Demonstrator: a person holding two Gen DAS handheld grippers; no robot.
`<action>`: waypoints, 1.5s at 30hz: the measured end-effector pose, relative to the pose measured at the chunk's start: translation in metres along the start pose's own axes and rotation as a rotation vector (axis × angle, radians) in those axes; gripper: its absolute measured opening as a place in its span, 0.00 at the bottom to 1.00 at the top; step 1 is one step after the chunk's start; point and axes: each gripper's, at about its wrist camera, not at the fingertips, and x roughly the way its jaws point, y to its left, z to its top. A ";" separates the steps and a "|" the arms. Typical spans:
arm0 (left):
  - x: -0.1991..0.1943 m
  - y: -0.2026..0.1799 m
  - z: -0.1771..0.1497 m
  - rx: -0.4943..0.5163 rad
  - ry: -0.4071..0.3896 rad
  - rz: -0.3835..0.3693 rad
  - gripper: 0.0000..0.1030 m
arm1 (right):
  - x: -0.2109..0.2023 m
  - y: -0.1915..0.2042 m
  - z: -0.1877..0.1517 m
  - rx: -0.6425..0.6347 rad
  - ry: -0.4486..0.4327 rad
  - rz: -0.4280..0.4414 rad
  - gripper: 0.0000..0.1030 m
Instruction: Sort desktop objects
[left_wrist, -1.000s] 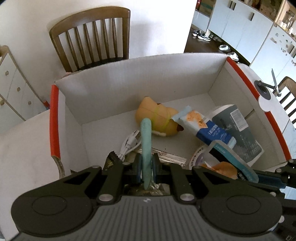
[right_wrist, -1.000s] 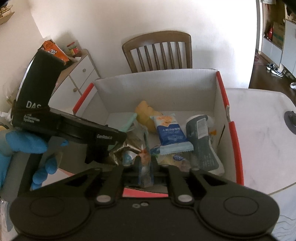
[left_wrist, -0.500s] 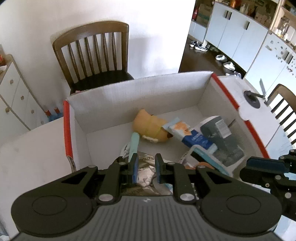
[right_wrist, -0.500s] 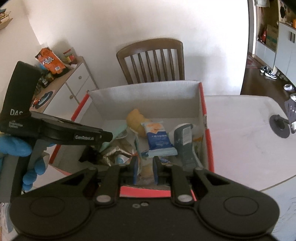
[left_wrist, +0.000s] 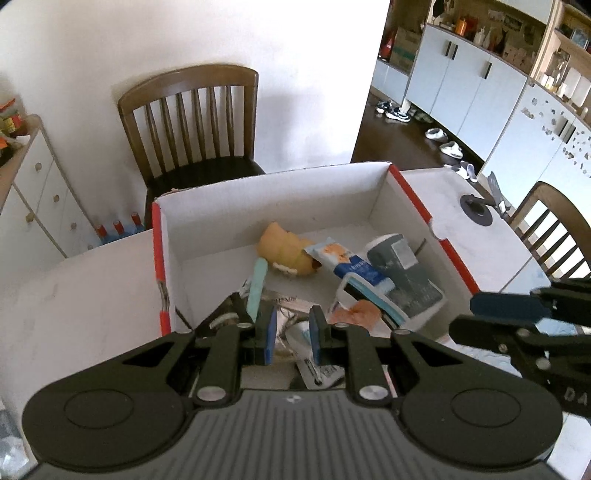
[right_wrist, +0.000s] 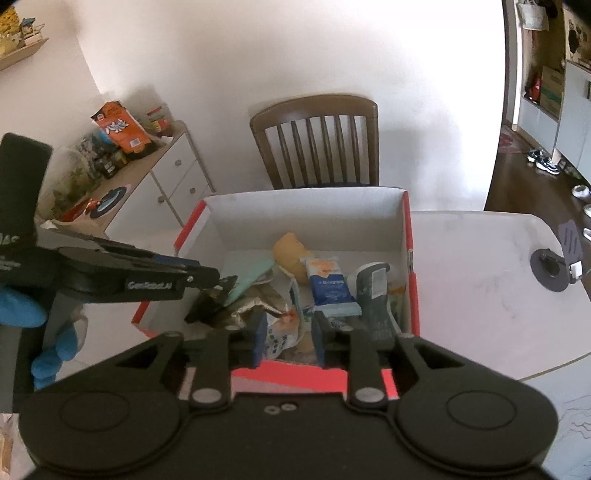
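left wrist: box (left_wrist: 413, 192) of clutter

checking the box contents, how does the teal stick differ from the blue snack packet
The teal stick is slim, plain and one colour; the blue snack packet is wide, flat and printed in blue, white and orange. The stick lies left of the yellow plush toy, the packet right of it. Both lie inside the cardboard box.

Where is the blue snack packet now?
In the left wrist view, the blue snack packet lies inside the box, between the yellow toy and the grey pouch.
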 end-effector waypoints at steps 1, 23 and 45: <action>-0.004 -0.002 -0.003 0.003 -0.012 0.012 0.17 | -0.002 0.000 0.000 -0.002 0.000 -0.002 0.29; -0.075 -0.021 -0.054 -0.035 -0.078 0.042 0.17 | -0.033 0.008 -0.014 -0.068 -0.025 -0.028 0.39; -0.093 -0.025 -0.087 -0.053 -0.122 0.053 1.00 | -0.051 0.005 -0.037 -0.110 -0.072 -0.020 0.71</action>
